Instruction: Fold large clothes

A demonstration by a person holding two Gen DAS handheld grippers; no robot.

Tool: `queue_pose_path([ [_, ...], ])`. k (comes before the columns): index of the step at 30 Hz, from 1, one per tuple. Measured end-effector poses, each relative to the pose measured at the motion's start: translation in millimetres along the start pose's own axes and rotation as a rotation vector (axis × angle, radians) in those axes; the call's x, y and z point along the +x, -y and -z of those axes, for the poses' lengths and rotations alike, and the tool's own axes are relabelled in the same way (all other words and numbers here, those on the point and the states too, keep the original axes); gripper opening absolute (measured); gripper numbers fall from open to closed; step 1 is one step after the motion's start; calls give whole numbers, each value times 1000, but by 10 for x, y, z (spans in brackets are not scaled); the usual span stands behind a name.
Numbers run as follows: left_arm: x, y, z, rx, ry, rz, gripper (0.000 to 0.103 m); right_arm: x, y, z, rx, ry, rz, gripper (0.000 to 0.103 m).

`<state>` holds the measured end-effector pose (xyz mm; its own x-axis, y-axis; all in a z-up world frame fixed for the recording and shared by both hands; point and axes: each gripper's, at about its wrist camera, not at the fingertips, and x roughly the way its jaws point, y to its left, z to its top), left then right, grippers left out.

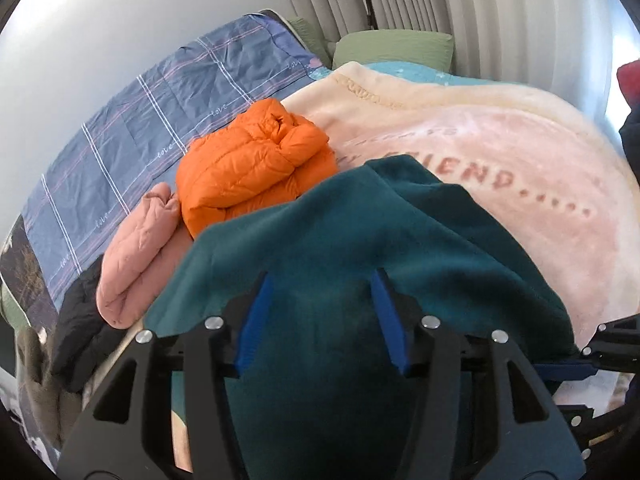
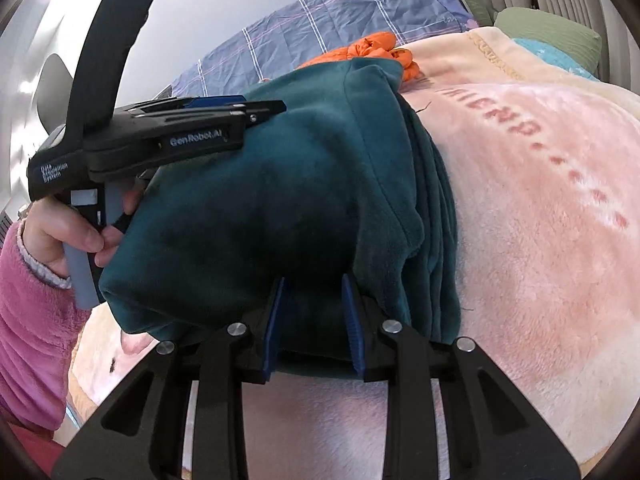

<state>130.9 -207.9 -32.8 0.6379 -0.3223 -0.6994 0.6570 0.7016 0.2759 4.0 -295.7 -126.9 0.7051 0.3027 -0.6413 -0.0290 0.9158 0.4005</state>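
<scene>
A folded dark teal fleece garment [image 1: 360, 232] lies on a pink blanket [image 1: 500, 168] on the bed; it also shows in the right wrist view [image 2: 280, 184]. My left gripper [image 1: 322, 280] has its blue pads on either side of a thick bunch of the fleece, closed on it. In the right wrist view the left gripper [image 2: 256, 110] reaches into the garment from the left, held by a hand. My right gripper [image 2: 314, 284] clamps the near edge of the fleece between its blue pads.
An orange puffer jacket [image 1: 256, 160] and a pink folded jacket [image 1: 136, 248] lie left of the fleece, with a black garment [image 1: 76, 320] beside them. A blue checked quilt [image 1: 160, 112] and green pillows [image 1: 392, 46] lie behind. Curtains hang at the back.
</scene>
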Motion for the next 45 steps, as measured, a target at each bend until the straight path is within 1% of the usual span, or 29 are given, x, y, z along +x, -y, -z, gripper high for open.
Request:
queue_pose_path([
  [1,-6,-9,10,-5,3,3,53,-8,5,-1,1,-1,-4,29],
  [3,-17,37,39,20,16,-30,53,-28,8,20,5,0,-10,29],
  [4,-34,101,59,49,30,-67,53,-27,12,21,7,1,-11,29],
  [7,-45,223,77,119,55,-144,50,-75,27,56,11,9,-16,29],
  [9,-47,262,74,142,61,-163,48,-95,44,62,22,9,-27,30],
  [15,-39,263,66,131,58,-148,48,-162,55,121,46,15,-71,37],
  [18,-41,247,65,128,57,-148,48,-224,25,147,48,24,-77,45],
  [20,-40,252,66,126,57,-147,48,-318,0,157,58,41,-74,52],
  [22,-39,251,66,125,57,-146,47,-444,20,152,84,74,-74,59],
  [24,-38,237,65,118,56,-139,47,-576,109,151,144,102,-110,60],
  [25,-35,233,63,117,55,-136,47,-618,161,159,180,103,-134,64],
  [27,-29,221,61,116,55,-135,47,-642,290,196,271,84,-200,73],
  [28,-28,226,61,116,56,-135,47,-625,363,237,333,63,-234,79],
  [29,-28,224,61,115,56,-135,47,-604,399,264,370,45,-244,85],
  [30,-28,223,60,114,57,-135,47,-564,440,293,411,14,-234,87],
  [31,-29,222,60,113,56,-133,47,-499,486,341,455,-32,-195,88],
  [32,-29,223,60,112,56,-131,47,-462,521,370,485,-57,-179,88],
  [34,-33,224,62,111,57,-131,47,-364,588,421,563,-87,-226,89],
  [36,-34,221,63,111,56,-131,47,-309,634,406,627,-67,-254,97],
  [37,-34,222,64,110,57,-131,47,-287,639,377,647,-53,-271,102],
  [38,-34,224,66,108,58,-129,47,-225,641,320,663,-41,-301,102],
  [39,-33,221,66,104,58,-125,47,-154,635,282,673,-51,-308,102],
  [41,-31,203,52,94,58,-114,47,26,595,185,667,-89,-278,102],
  [42,-30,189,49,84,58,-103,47,91,557,138,644,-103,-244,102],
  [45,-40,131,41,56,57,-76,47,136,506,-2,591,-123,-187,101],
])
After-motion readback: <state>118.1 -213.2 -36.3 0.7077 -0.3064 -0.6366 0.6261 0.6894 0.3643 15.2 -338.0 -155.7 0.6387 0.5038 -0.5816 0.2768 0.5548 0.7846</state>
